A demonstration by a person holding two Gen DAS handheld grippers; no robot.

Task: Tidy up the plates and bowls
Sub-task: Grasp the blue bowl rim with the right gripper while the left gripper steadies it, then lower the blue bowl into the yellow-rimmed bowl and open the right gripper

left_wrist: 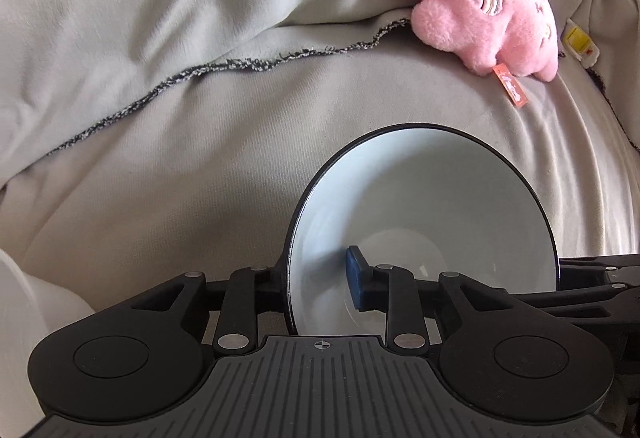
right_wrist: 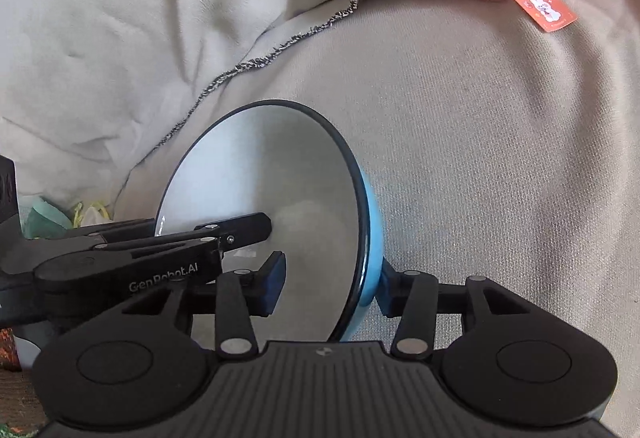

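Left claw (left_wrist: 316, 278) straddles the left side of the bowl (left_wrist: 420, 182) at the lower middle of its own view, with one finger behind the wall and the blue pad (left_wrist: 356, 278) inside. Whether that pad presses on the glaze or stands just off it cannot be told. The bowl, white inside, dark at the rim and blue outside, stands nearly on edge above the grey cloth (left_wrist: 160, 178), its opening turned toward the cameras.

To the right, the right claw (right_wrist: 332, 278) is clenched on the opposite side of the bowl, one pad inside and one against the blue outer wall.

The main danger seems to be a one-sided hold. If the left claw is in fact loose, the whole weight hangs from a single pinch on a smooth, sloping wall. The bowl could then swing about that pinch or slide out.

A second risk is the crowding inside the bowl. In the right wrist view the left claw's inner finger lies just beside the right claw's inner pad, so a small turn could knock them together and jolt the hold. If the two hands pulled apart, that could also twist the bowl free.

The cloth below looks soft, so a fall would likely mean rolling away, not breaking. The pink plush toy (left_wrist: 480, 10) at the upper right lies well apart.
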